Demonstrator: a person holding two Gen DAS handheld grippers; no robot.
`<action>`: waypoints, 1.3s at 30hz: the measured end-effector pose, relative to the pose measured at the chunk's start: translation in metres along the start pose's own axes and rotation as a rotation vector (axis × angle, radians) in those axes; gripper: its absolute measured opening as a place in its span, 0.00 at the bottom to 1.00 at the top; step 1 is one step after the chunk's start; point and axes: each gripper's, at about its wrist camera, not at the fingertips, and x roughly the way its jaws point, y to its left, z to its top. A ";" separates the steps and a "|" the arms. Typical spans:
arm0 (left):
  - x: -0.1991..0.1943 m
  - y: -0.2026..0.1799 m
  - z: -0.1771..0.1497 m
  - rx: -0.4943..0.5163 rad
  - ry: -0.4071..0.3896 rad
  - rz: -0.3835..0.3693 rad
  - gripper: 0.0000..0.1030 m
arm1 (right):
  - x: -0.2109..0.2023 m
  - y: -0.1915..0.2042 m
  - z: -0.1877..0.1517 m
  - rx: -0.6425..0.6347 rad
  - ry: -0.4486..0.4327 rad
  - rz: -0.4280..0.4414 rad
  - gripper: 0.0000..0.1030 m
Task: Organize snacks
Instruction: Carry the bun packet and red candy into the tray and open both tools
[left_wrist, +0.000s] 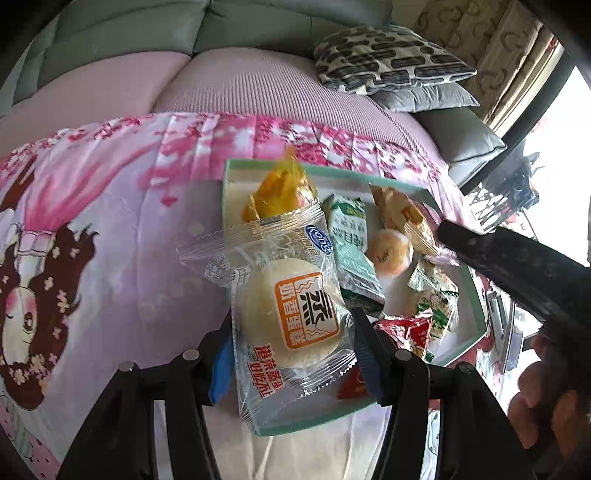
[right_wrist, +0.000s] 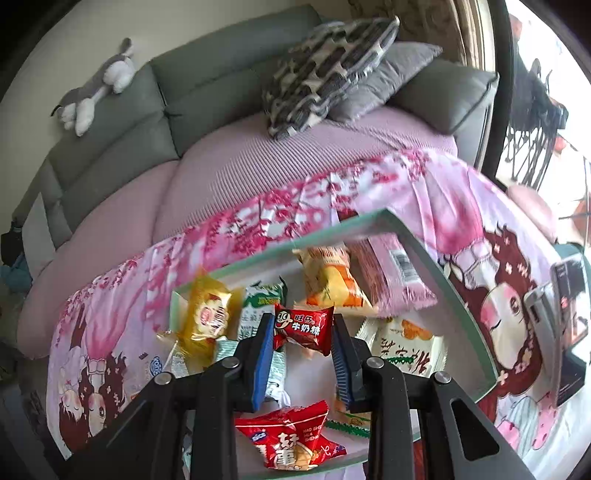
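Holding a clear-wrapped steamed cake (left_wrist: 291, 314) between its blue pads (left_wrist: 221, 365), our left gripper (left_wrist: 295, 354) grasps the packet by its sides, and the cake hangs over the near edge of the green-rimmed tray (left_wrist: 476, 295). Our right gripper (right_wrist: 303, 354) is clenched on a small red milk candy (right_wrist: 304, 326), pinched at the fingertips above the middle of the tray (right_wrist: 461, 295). Inside the tray we see a yellow-wrapped pastry (right_wrist: 207, 317), a green-and-white packet (right_wrist: 258, 306), a pink packet (right_wrist: 391, 273), and, at the near edge, a red snack bag (right_wrist: 291, 439). The tray sits on a pink cartoon-print cloth (left_wrist: 110, 221).
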 end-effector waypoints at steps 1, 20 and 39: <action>0.001 -0.002 0.000 0.002 0.004 -0.004 0.57 | 0.006 -0.003 -0.001 0.009 0.015 0.000 0.31; -0.001 -0.014 0.003 0.022 0.002 -0.031 0.71 | 0.027 -0.001 -0.009 0.001 0.098 -0.028 0.33; -0.074 0.046 -0.007 -0.095 -0.260 0.302 1.00 | -0.003 0.023 -0.027 -0.070 0.036 -0.038 1.00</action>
